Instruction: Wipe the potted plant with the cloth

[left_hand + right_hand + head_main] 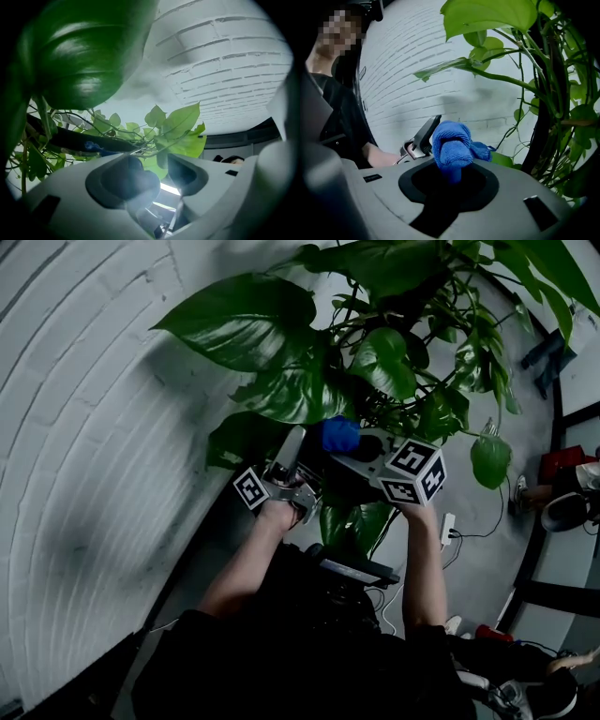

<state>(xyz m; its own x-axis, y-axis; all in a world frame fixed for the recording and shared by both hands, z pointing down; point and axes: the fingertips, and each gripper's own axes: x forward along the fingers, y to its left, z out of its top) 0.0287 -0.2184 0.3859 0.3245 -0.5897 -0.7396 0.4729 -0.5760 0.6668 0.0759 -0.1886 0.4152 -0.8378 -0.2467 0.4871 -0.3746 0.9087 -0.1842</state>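
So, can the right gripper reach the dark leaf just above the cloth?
Probably yes: the right gripper, shut on the blue cloth, sits right beside that leaf, with nothing visible between them.

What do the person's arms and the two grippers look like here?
The left gripper and right gripper have light grey moulded bodies with dark recesses around the jaws. Each carries a white cube of black square markers: left cube, right cube. The person wears a black top with short sleeves.
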